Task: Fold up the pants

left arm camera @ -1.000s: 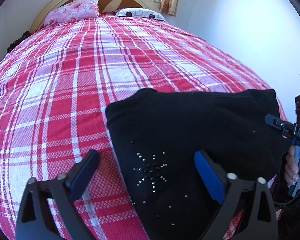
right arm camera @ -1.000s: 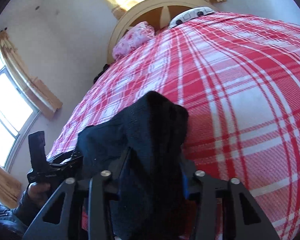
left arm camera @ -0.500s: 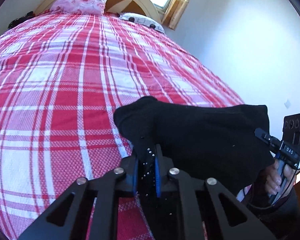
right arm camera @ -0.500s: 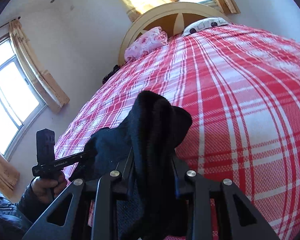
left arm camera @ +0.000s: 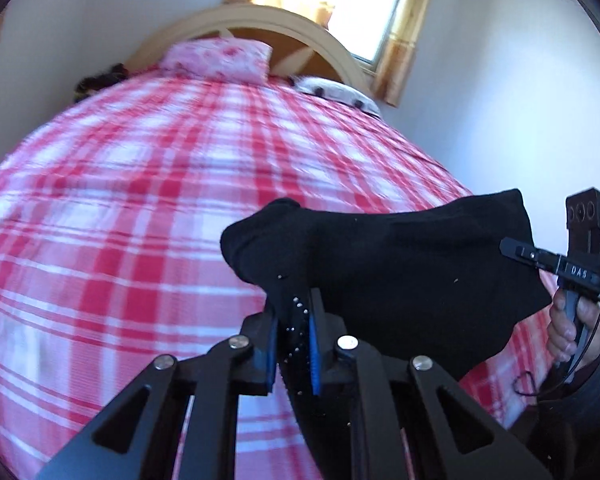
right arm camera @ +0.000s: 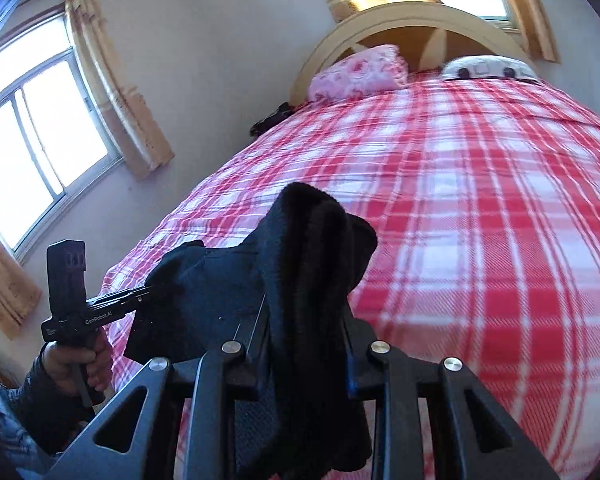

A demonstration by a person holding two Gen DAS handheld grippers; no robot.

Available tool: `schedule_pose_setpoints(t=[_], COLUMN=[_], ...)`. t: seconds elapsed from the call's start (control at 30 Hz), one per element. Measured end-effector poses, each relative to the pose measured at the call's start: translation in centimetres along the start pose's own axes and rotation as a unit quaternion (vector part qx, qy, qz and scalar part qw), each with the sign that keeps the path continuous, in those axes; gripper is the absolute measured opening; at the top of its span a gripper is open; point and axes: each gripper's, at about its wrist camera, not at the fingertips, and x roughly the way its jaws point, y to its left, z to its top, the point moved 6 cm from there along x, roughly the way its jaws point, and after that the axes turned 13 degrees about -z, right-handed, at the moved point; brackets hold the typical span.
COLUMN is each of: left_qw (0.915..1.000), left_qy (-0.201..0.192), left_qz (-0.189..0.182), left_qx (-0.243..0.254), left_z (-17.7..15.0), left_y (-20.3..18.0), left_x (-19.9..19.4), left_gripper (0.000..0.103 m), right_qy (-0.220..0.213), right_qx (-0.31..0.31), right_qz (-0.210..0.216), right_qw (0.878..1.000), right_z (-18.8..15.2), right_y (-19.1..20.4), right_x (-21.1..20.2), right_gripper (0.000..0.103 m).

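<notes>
The bed point(left arm camera: 140, 240) fills most of the room, covered by a red and white plaid spread that runs up to a curved cream headboard point(left arm camera: 260, 20). A pink floral pillow point(left arm camera: 220, 58) leans against the headboard, with a white pillow with dark spots point(left arm camera: 332, 92) just beside it toward the wall. Something small and dark point(right arm camera: 270, 120) sits at the bed's far left corner; I cannot tell what it is. A window point(left arm camera: 376, 4) glows behind the headboard, and a second window point(right arm camera: 32, 136) with yellowish curtains point(right arm camera: 116, 92) sits in the side wall. Nothing lies on the spread between the pillows and the pants.

The black pants point(left arm camera: 400, 280) hang bunched over the near end of the bed, stretched between the two grippers. The left gripper point(left arm camera: 294, 344) has its blue-padded fingers point(left arm camera: 314, 340) drawn narrow, pinching a fold of the fabric that carries a line of small studs; the cloth rises in a rounded hump just past the fingertips. The right gripper point(right arm camera: 306, 344) is likewise clamped on the cloth, with a thick wad standing up between its fingers and spilling down over them, so the pads are mostly hidden. From the left wrist view, the right gripper meets the far edge of the pants, held in the person's right hand point(left arm camera: 572, 320). The left hand point(right arm camera: 76, 364) grips the other handle.
</notes>
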Motion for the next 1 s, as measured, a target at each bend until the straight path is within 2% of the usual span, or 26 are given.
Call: schedule_pose_setpoints(t=[0.2, 0.4, 0.57, 0.73, 1.0], left_qw=[0.9981, 0.9945, 0.9919, 0.9901, 0.9888], left_qy=[-0.034, -0.051, -0.051, -0.033, -0.015], left_qz=[0.050, 0.085, 0.104, 0.117, 0.136], left_qx=[-0.014, -0.034, -0.050, -0.069, -0.061], left_z=[1.9, 2.5, 2.3, 1.1, 0.2], left_y=[4.2, 7.8, 10.4, 12.8, 13.2], left_x=[-2.7, -4.4, -4.6, -3.3, -2.4], left_gripper=[0.013, 0.013, 0.013, 0.014, 0.014], right_qy=[0.015, 0.027, 0.040, 0.059, 0.093], right_qx=[-0.049, -0.069, -0.075, -0.078, -0.061], right_qz=[0.029, 0.054, 0.068, 0.069, 0.067], right_qw=[0.998, 0.996, 0.994, 0.993, 0.992], right_z=[4.0, 6.4, 7.0, 7.1, 5.8], right_y=[5.0, 8.7, 10.6, 11.8, 10.9], right_x=[5.1, 9.5, 12.8, 16.2, 20.0], right_gripper=[0.028, 0.028, 0.028, 0.028, 0.028])
